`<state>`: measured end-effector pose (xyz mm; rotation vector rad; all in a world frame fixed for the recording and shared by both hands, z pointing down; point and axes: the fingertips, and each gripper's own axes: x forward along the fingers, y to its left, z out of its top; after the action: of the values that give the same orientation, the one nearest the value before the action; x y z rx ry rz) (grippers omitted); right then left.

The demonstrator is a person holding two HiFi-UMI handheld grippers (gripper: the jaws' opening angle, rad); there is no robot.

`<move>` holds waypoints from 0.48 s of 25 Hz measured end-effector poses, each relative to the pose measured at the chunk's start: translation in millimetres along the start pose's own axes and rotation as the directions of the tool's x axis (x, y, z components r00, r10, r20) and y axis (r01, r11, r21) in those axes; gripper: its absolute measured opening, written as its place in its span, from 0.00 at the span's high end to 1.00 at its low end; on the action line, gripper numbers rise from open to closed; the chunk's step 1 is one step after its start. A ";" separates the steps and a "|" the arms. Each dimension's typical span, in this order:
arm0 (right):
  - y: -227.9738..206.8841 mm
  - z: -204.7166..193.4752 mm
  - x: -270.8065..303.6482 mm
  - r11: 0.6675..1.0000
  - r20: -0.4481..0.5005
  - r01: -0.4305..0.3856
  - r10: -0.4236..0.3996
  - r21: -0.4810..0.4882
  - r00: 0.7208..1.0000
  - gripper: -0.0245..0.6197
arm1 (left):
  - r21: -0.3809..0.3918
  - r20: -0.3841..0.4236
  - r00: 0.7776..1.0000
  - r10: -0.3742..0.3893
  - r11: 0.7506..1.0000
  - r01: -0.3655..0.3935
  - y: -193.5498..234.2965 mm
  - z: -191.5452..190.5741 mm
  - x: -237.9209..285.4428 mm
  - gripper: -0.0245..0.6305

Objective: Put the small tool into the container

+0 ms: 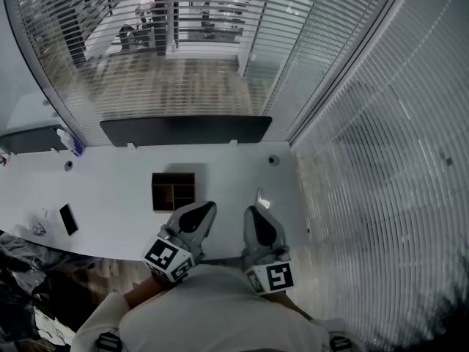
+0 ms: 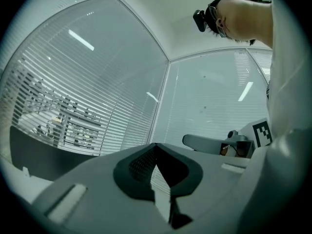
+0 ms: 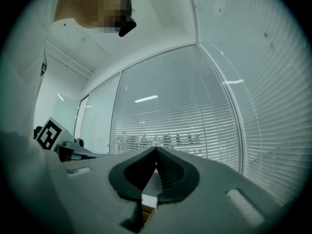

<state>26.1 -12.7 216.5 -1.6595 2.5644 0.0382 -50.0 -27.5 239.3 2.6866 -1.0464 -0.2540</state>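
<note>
Currently both claws are idling near the 6 o'clock edge of the white table [image 1: 110, 189], close to the person's body, and neither is carrying anything. The left gripper [image 1: 208, 208] is showing its jaws closed tip to tip in its own view, and the right gripper [image 1: 251, 212] is doing the same. The small tool [image 1: 259, 197], a thin pale sliver too small to identify, is lying on the table just at 12 o'clock of the right gripper. The container [image 1: 174, 175], a dark divided box, is sitting at 9 o'clock of the tool, apart from it. The pick is seemingly not yet begun. Doing it well is probably going to mean opening the right jaws before lowering, straddling the tool across its narrow width, and closing with the tips nearly on the table, since so thin a piece is likely to slip.
</note>
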 end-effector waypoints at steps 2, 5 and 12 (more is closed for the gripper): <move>-5.5 -1.9 -1.5 1.000 0.001 0.001 -0.001 -0.003 1.000 0.96 | 0.003 0.000 1.000 0.001 1.000 -0.001 -1.1 -2.4 3.8 0.96; -13.2 -1.7 -5.6 1.000 0.006 0.005 -0.004 -0.012 1.000 0.96 | 0.013 -0.002 1.000 -0.005 1.000 0.005 -4.9 -6.7 9.4 0.96; -24.4 -2.6 -5.4 1.000 0.000 0.015 -0.015 -0.001 1.000 0.96 | 0.020 -0.016 1.000 -0.004 1.000 0.004 -6.3 -5.9 20.0 0.96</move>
<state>50.4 -17.9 220.2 -1.6792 2.5517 0.0380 -30.0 -35.7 241.7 2.7039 -1.0449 -0.2240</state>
